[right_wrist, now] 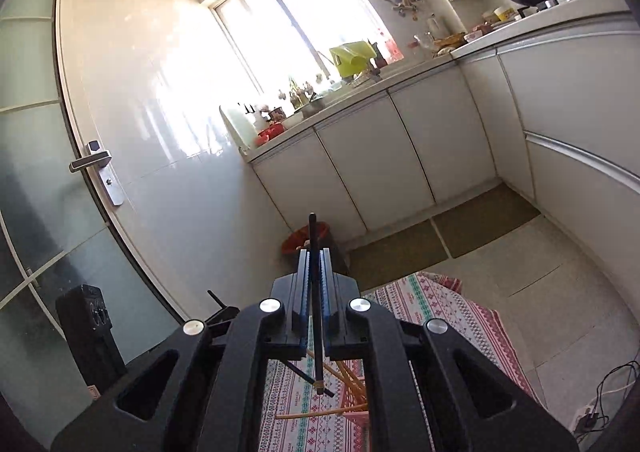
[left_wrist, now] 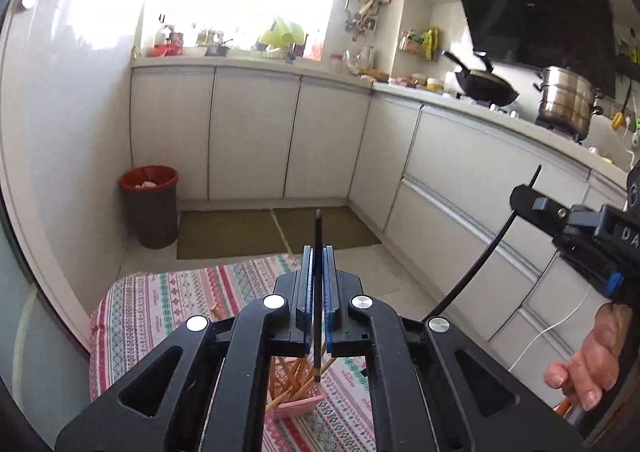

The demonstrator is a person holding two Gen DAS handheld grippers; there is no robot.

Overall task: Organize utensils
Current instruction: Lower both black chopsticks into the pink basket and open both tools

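Observation:
My left gripper is shut on a black chopstick that stands upright between its blue pads. Under it, on the patterned tablecloth, sits a pink box holding several wooden chopsticks. My right gripper is shut on a second black chopstick, also upright. In the left wrist view that right gripper hovers at the right with its chopstick slanting down, and a hand grips its handle. Another black chopstick lies on the cloth beside loose wooden ones.
White kitchen cabinets line the far wall and the right. A red-lined bin and brown floor mats lie beyond the table. A wok and steel pot stand on the counter. A glass door is on the left; cables lie on the floor.

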